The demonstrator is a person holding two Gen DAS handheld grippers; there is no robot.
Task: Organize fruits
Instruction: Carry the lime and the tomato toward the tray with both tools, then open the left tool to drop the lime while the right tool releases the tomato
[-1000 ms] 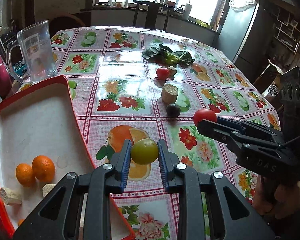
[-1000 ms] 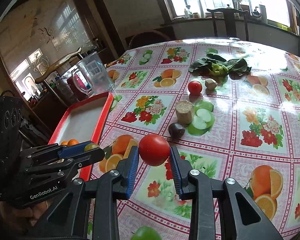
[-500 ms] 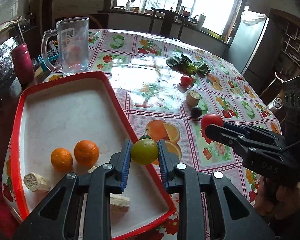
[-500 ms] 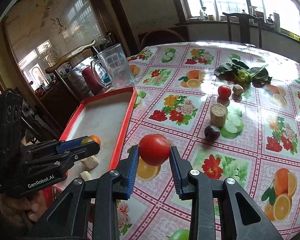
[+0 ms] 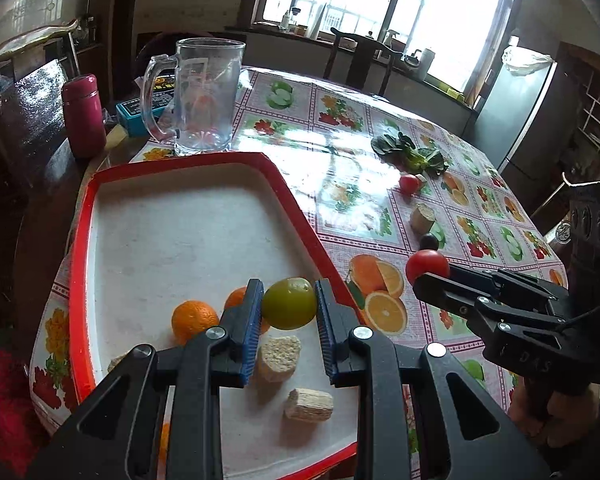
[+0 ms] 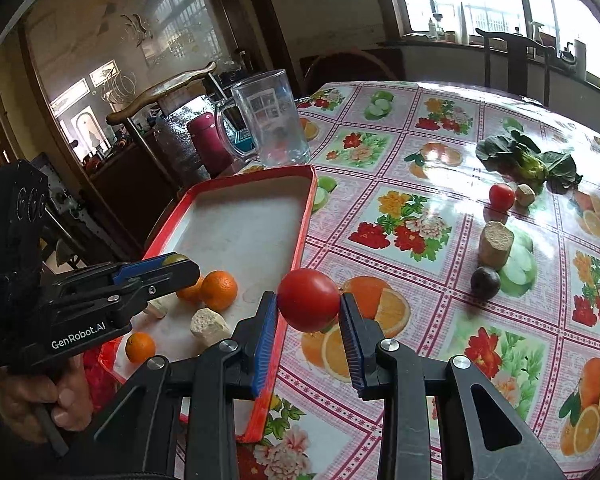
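Observation:
My left gripper is shut on a green lime, held above the near right part of the red-rimmed white tray. My right gripper is shut on a red tomato, hovering over the tablecloth just right of the tray's rim. In the tray lie oranges and pale corn-cob-like chunks. Out on the table sit a smaller tomato, a dark round fruit and a tan cylinder piece.
A clear glass mug stands behind the tray, a red flask to its left. Leafy greens lie far back on the flowered tablecloth. A hand grips the left tool. Chairs stand at the far table edge.
Both grippers have moved left with their fruit: the lime went from over the tablecloth to over the tray, and the tomato now sits close to the tray's right rim.

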